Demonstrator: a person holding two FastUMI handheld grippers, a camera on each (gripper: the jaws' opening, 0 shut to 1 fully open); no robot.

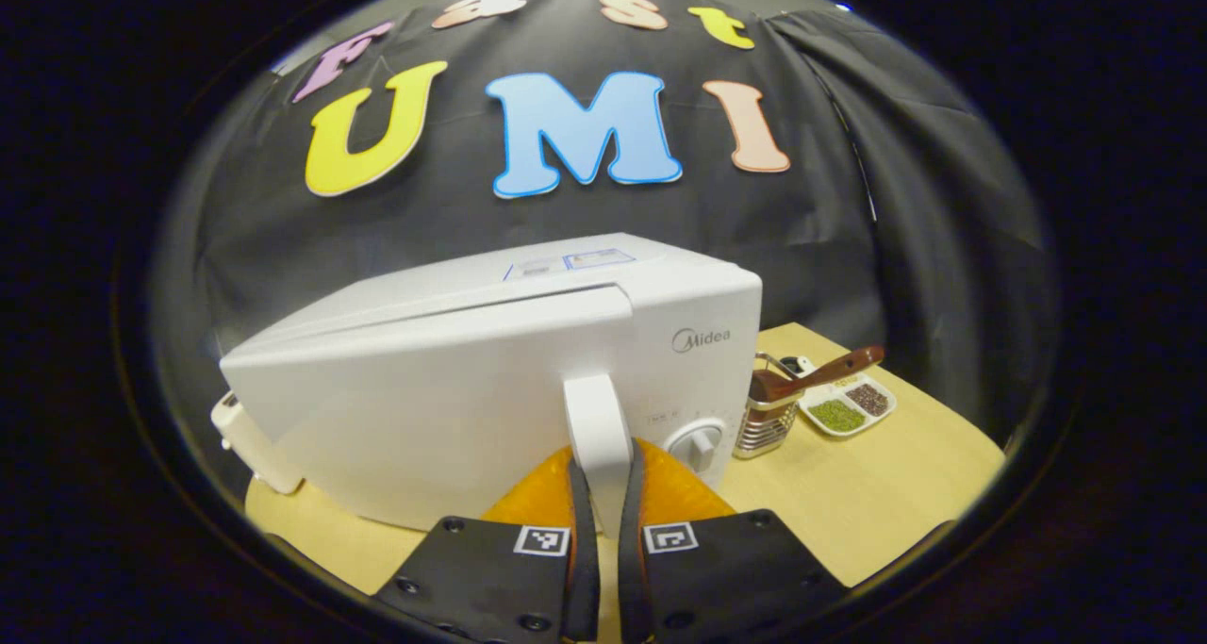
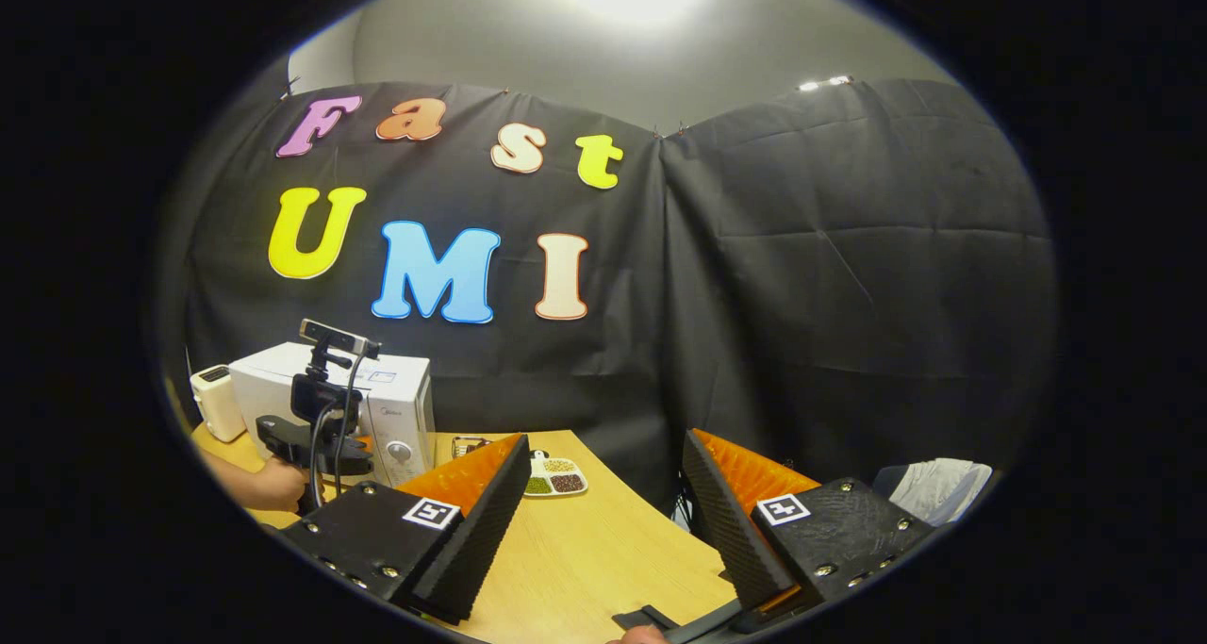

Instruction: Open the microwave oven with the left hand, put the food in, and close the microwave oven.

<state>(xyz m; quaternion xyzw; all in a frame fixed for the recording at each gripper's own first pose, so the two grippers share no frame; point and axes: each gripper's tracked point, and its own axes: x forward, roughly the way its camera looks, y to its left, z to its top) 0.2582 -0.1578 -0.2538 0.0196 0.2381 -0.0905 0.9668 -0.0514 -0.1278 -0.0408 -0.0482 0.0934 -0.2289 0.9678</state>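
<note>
white microwave (image 1: 453, 389) door handle (image 1: 598, 427) clamped in left gripper (image 1: 603, 521) jaws; swing along hinge arc (door barely ajar); right gripper (image 2: 603, 521) jaws open, empty.

Divided dish (image 1: 847, 408) of seeds, perhaps, beside metal holder (image 1: 766, 418); white box (image 2: 217, 402) on wooden table (image 1: 905, 493).

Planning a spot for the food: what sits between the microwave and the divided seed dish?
In the left gripper view, a metal utensil holder stands between the microwave and the seed dish.
</note>
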